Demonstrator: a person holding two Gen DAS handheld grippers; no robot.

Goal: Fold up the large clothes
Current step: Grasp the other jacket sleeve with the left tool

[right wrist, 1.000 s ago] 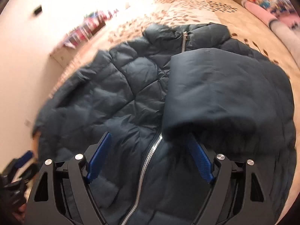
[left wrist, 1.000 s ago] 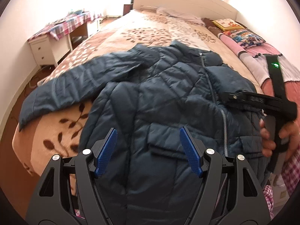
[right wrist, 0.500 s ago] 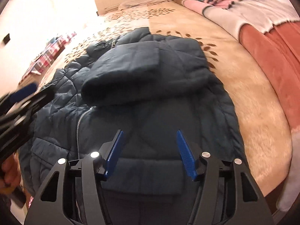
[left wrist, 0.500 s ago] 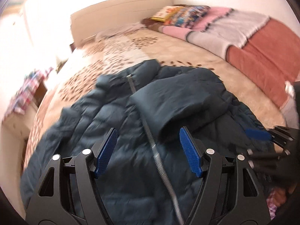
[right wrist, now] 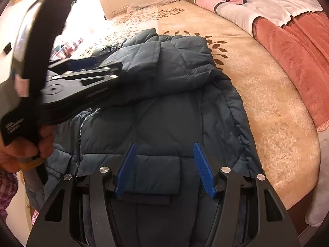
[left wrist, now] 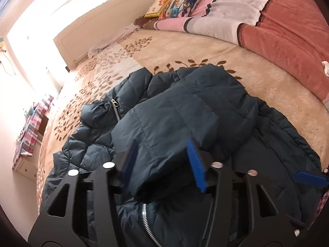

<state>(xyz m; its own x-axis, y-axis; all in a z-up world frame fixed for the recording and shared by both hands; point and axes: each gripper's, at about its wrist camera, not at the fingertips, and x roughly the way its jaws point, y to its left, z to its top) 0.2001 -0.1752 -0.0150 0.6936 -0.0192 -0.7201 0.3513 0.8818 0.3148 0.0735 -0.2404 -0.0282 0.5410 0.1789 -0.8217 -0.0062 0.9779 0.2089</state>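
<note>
A dark blue quilted puffer jacket (left wrist: 185,111) lies front up on the bed, zipped, with one sleeve (left wrist: 168,127) folded across its chest. My left gripper (left wrist: 162,164) is open, its blue pads either side of the folded sleeve's cuff end. It shows from the side in the right wrist view (right wrist: 86,76), over the sleeve. My right gripper (right wrist: 164,166) is open, hovering over the jacket's lower front (right wrist: 160,144) near a pocket flap. One of its fingertips (left wrist: 310,178) shows at the left wrist view's right edge.
The bed has a beige leaf-patterned cover (left wrist: 257,76). Folded pink, white and rust blankets (left wrist: 277,20) and patterned pillows (left wrist: 176,2) lie along its far side. A white headboard (left wrist: 107,28) stands behind. A nightstand with a plaid cloth (left wrist: 30,135) is on the left.
Both grippers swung toward the jacket's right side. The left gripper came down onto the folded sleeve; the right moved lower over the hem area. Both stayed open.
</note>
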